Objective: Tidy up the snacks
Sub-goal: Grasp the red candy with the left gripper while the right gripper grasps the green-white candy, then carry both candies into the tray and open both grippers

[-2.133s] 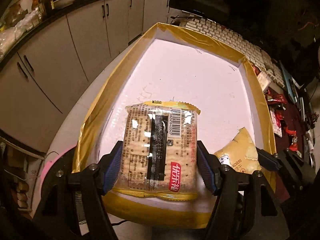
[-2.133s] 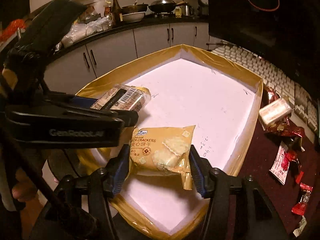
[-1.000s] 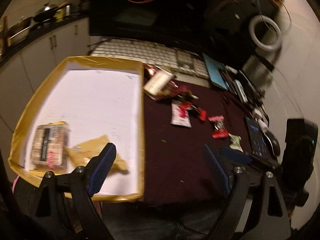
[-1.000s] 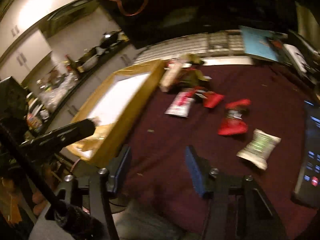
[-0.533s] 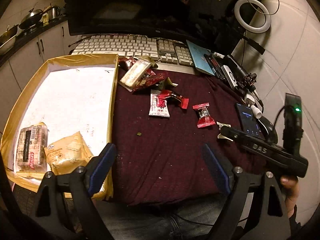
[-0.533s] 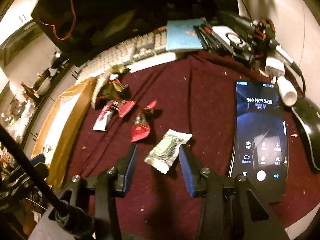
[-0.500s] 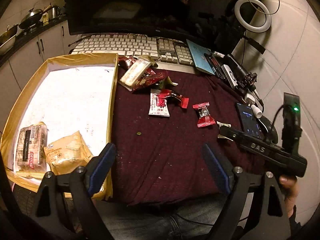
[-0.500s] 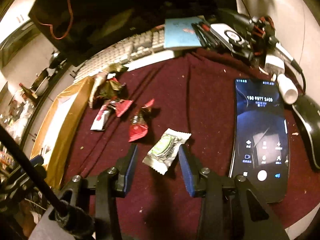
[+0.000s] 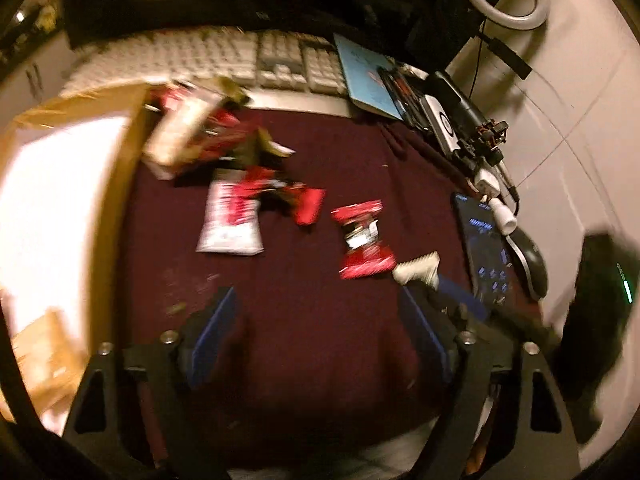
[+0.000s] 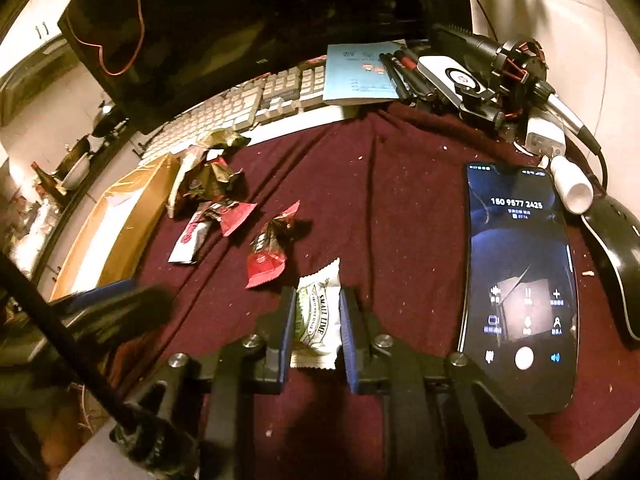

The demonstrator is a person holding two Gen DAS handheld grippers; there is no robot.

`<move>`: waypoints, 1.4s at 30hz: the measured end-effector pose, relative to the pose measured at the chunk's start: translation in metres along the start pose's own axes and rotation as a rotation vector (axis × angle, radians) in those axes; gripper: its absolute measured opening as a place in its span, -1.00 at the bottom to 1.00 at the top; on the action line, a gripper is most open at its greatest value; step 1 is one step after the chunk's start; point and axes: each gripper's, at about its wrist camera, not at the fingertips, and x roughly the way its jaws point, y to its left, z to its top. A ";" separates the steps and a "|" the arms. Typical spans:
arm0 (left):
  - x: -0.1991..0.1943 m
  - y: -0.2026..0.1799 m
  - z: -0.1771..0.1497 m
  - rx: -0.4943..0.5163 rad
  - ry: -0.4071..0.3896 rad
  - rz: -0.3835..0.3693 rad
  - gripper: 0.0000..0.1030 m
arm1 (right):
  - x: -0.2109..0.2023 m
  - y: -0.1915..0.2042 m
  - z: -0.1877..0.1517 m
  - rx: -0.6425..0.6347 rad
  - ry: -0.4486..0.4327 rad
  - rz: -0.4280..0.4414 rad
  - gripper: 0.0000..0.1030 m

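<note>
Both wrist cams low (shared cloth [image 9: 320, 340])

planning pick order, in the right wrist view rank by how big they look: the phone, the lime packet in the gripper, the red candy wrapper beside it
1. phone, clearly largest.
2. lime packet and red candy wrapper: they look about alike, and the packet sits nearer the camera with the right gripper covering its sides, so I won't rank them.

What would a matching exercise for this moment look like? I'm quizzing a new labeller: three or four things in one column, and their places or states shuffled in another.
Things:
1. lime snack packet
2. phone
3. left hand-held gripper
4. red candy wrapper

Places or states:
A. open, holding nothing
B. lying on the cloth, screen lit
C. between the right hand-held gripper's fingers
D. loose on the cloth, left of the lime packet

Pairs: 1-C, 2-B, 3-A, 4-D
</note>
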 end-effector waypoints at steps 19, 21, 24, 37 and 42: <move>0.041 -0.025 0.015 0.047 0.025 0.012 -0.53 | -0.009 0.004 -0.011 -0.008 -0.017 0.021 -0.61; 0.029 -0.017 0.008 0.023 0.008 -0.008 -0.54 | -0.010 0.004 -0.012 -0.008 -0.023 0.037 -0.61; -0.005 0.000 -0.002 -0.048 -0.028 -0.069 -0.54 | -0.018 0.010 -0.013 -0.020 -0.052 0.088 -0.61; -0.145 0.154 -0.027 -0.325 -0.294 0.146 -0.54 | 0.004 0.138 0.008 -0.242 0.049 0.418 -0.62; -0.116 0.188 -0.035 -0.429 -0.228 0.121 -0.54 | 0.035 0.186 0.020 -0.333 0.091 0.435 -0.61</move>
